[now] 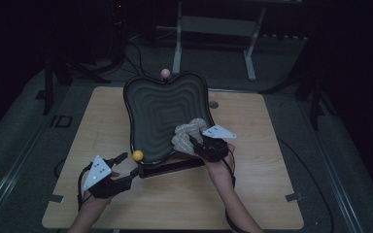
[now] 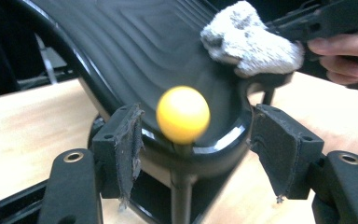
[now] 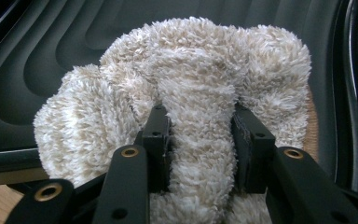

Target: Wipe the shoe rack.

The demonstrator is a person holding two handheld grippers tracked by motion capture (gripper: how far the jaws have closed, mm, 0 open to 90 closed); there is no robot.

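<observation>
A black ridged tray stands tilted on a stand on the wooden table. A yellow ball sits on a stem at its near left corner. My left gripper is open, its pads on either side of the yellow ball without touching it. My right gripper is shut on a fluffy beige cloth that rests on the tray's near right part. In the right gripper view the jaws pinch a fold of the cloth against the tray.
A pink ball tops the tray's far edge. A small round disc lies in the table behind the tray. A metal frame and cables stand on the dark floor beyond the table. Bare wood lies left and right of the tray.
</observation>
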